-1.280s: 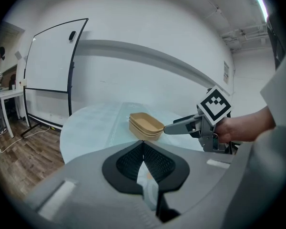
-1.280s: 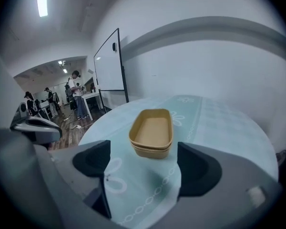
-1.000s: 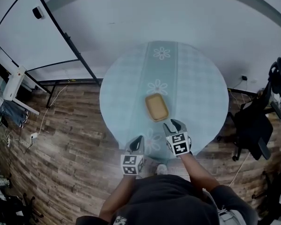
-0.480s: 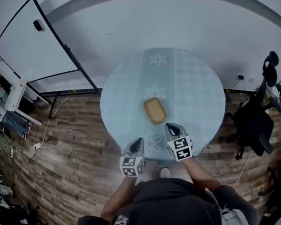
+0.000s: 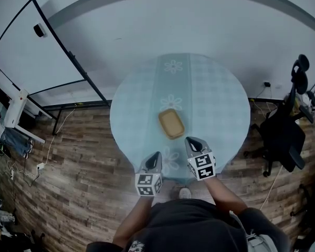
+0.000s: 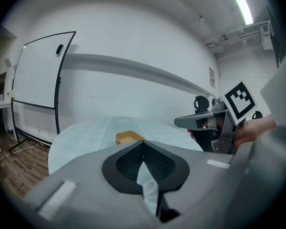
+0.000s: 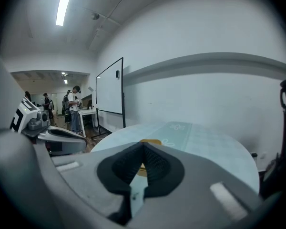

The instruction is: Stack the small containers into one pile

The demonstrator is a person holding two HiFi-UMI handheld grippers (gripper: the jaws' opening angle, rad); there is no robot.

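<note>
The right claw (image 7: pixel 143 147) is seen with its jaws pressed together, nothing being held between them. Just beyond the tips, a yellow container (image 7: pixel 151 141) is partly seen on the round pale table (image 7: pixel 205 144). A whiteboard (image 7: pixel 109 87) is set behind.

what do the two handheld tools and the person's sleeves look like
Both the left tool and right tool are grey, tapering to pointed tips, with black textured pads inside. Each carries a white cube printed with black square markers. The person wears a dark top.
</note>
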